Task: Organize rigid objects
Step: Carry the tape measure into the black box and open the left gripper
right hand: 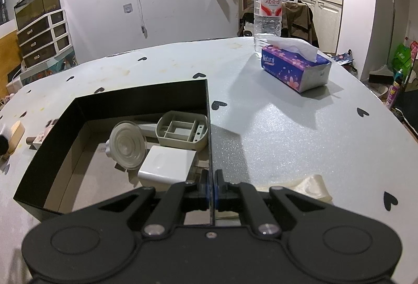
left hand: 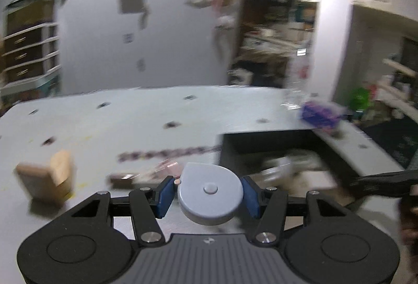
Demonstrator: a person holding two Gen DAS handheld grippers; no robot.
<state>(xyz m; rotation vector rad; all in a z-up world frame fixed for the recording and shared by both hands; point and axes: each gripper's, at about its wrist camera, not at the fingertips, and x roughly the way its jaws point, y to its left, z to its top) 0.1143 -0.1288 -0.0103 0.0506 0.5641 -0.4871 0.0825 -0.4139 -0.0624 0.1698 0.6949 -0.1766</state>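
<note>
My left gripper (left hand: pixel 208 192) is shut on a round grey tape measure (left hand: pixel 210 192), its blue pads pressing both sides, lifted above the table. The left wrist view is blurred. A black box (left hand: pixel 261 144) lies ahead to the right. In the right wrist view my right gripper (right hand: pixel 211 186) is shut on the thin right wall of the black box (right hand: pixel 208 111). Inside that box lie a round clear suction cup (right hand: pixel 127 145), a grey compartment tray (right hand: pixel 180 132) and a white rectangular holder (right hand: pixel 167 165).
A wooden block (left hand: pixel 45 180) stands on the grey table (left hand: pixel 104 124) to the left, with a small pink-and-brown item (left hand: pixel 146 174) near it. A purple tissue pack (right hand: pixel 295 67) and a water bottle (right hand: pixel 267 6) stand at the far right. Drawers (right hand: pixel 43 38) are beyond the table's left edge.
</note>
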